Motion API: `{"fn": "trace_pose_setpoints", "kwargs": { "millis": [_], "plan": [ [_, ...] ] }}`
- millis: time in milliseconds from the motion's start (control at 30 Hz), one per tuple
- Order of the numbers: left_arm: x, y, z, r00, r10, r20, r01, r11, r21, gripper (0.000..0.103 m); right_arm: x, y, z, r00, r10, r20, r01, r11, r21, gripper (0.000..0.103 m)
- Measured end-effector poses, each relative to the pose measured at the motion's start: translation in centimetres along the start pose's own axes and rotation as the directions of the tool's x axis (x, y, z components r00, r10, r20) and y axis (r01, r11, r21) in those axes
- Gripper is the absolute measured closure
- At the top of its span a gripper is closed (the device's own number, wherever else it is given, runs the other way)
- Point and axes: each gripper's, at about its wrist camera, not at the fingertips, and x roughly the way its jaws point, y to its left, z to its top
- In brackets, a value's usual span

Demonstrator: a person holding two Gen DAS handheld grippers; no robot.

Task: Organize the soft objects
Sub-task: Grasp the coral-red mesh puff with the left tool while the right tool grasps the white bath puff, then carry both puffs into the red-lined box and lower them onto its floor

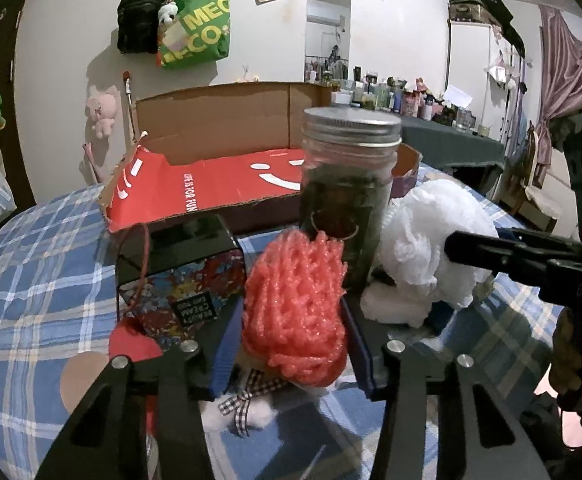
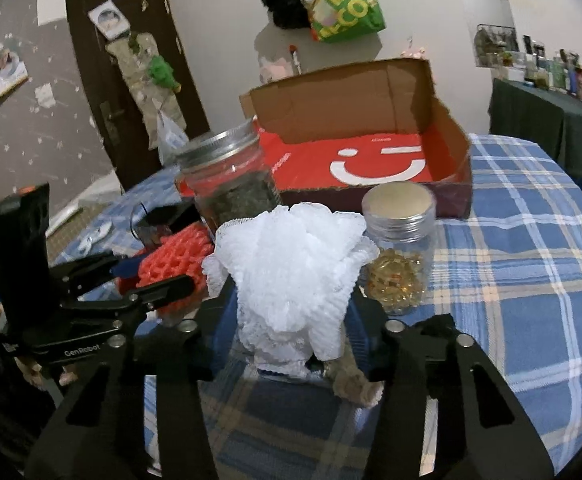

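Counts first: you had two soft foam-net items on the blue plaid tablecloth [image 2: 531, 240], one coral-pink mesh foam sleeve [image 1: 295, 304] and one white mesh foam sleeve [image 2: 291, 276]. Two clear jars with silver screw lids stood behind them: one tall jar of dark green leaves [image 1: 347, 200] and one shorter jar of amber capsules [image 2: 401, 252]. One open cardboard box with a red smiley-face liner [image 2: 371, 156] lay further back, and one small dark gift box with a colourful printed side [image 1: 187, 272] sat to the left of the pink sleeve.

Your left gripper [image 1: 291, 340] was clamped on the coral-pink sleeve, both blue-padded fingers [image 1: 225, 344] pressing its flanks. A checked ribbon [image 1: 247, 396] on a fluffy white piece showed below the sleeve, just in front of the jaws.

Your right gripper [image 2: 291, 332] was closed on the white sleeve, which stood upright between its fingers and filled the gap. A tan plush piece [image 2: 355, 380] protruded beneath it. Both sleeves stood side by side, just in front of the leaf jar and outside the cardboard box.
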Motion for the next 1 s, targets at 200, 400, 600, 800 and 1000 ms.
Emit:
{"fn": "trace_pose_setpoints", "kwargs": {
  "millis": [200,400,600,800,1000],
  "plan": [
    [-1.1,0.3,0.3,1.000,0.000,0.026,0.000,1.000,-0.018,0.053,-1.5,0.3,-0.3,0.999,-0.019,0.049,0.020,1.000,-0.008,0.062],
    [-2.1,0.7,0.4,0.999,-0.005,0.042,0.006,1.000,-0.028,0.053,-2.4,0.4,-0.2,0.997,-0.034,0.070,0.034,0.999,-0.007,0.063],
    [-3.4,1.1,1.2,0.998,-0.002,0.069,0.004,1.000,-0.030,0.053,-3.5,0.6,0.1,0.995,-0.038,0.095,0.039,0.999,-0.015,0.063],
    [-4.6,1.7,3.2,0.995,0.006,0.103,-0.005,1.000,-0.015,0.053,-5.3,1.2,1.6,0.990,-0.036,0.139,0.042,0.998,-0.039,0.063],
    [-4.6,2.7,6.3,0.994,0.001,0.105,-0.001,1.000,0.001,0.053,-6.4,1.9,4.4,0.983,-0.033,0.181,0.047,0.996,-0.070,0.064]
  ]
}}
